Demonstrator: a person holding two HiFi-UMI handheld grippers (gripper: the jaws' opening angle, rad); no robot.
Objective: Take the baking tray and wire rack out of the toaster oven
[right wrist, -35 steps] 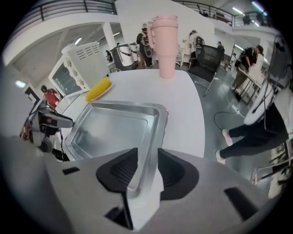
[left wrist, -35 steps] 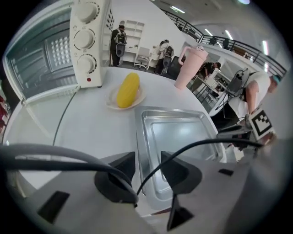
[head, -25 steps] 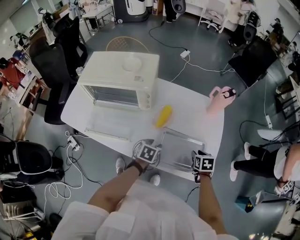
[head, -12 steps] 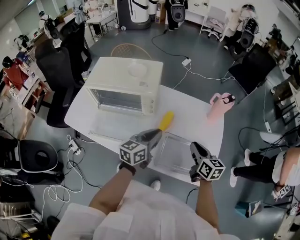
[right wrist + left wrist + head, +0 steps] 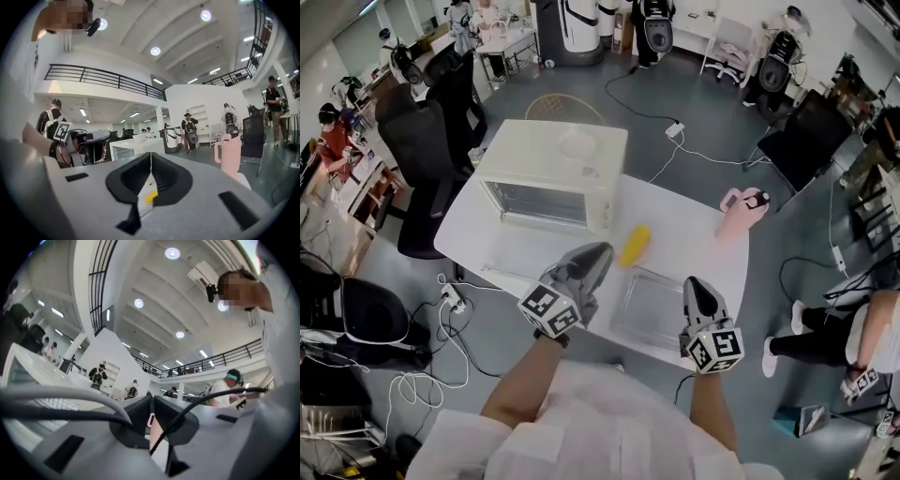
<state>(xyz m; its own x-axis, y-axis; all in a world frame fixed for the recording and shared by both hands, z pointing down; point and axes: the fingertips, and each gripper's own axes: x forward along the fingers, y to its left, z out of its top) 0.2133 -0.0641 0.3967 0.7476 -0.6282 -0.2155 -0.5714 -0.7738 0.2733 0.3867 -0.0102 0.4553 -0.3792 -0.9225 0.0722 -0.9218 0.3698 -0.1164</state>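
The baking tray [image 5: 652, 305] lies flat on the near right part of the table [image 5: 694, 234], out of the toaster oven [image 5: 553, 169], which stands at the far left. A faint, thin-barred outline in front of the oven looks like the wire rack [image 5: 516, 269], though it is too pale to be sure. Both tools hang above the table, off everything. The left gripper [image 5: 602, 249] is over the tray's left edge and the right gripper [image 5: 692, 284] over its near right corner. Each has its fingers pressed together on nothing, having just been closing. I judge the tray is set where it is meant to stay.

A yellow object [image 5: 635, 244] lies just beyond the tray's far left corner, and a pink jug [image 5: 741, 208] stands well apart at the far right. Neither blocks the oven front. Black chairs [image 5: 422, 141] and floor cables [image 5: 441, 337] ring the table's left side.
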